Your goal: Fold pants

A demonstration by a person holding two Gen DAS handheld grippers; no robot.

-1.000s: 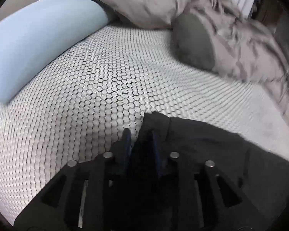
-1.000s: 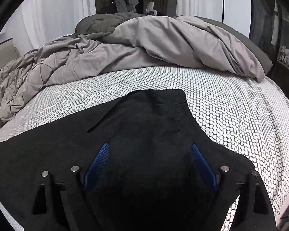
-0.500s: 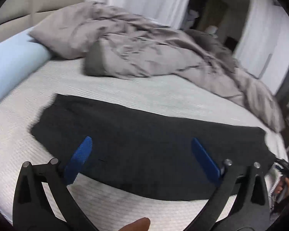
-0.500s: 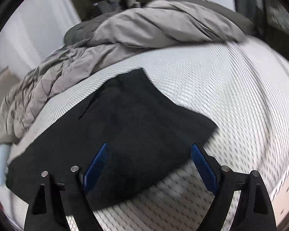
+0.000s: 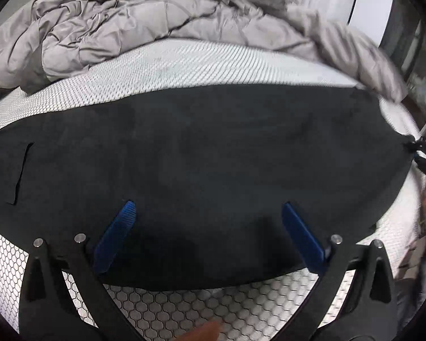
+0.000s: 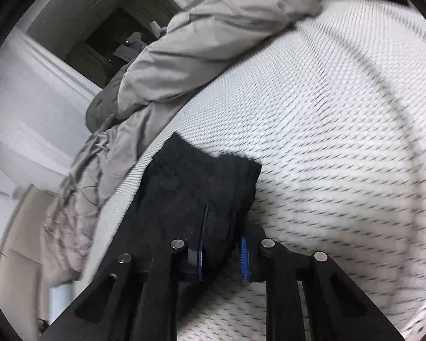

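left wrist shows the left tool (image 5: 210, 236) spread over black pants (image 5: 198, 147); right tool (image 6: 223, 244) closing, pinching their edge.

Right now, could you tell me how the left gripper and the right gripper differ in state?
The left gripper stands wide open over the black pants with nothing pinched; the right gripper has its jaws closing on the pants' end, cloth between the pads. The left faces the pants' long side; the right is at one end. Both have blue pads.

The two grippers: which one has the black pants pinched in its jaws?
The right gripper: its jaws are closing on an end of the black pants. The left gripper hovers wide open above the pants, gripping nothing.
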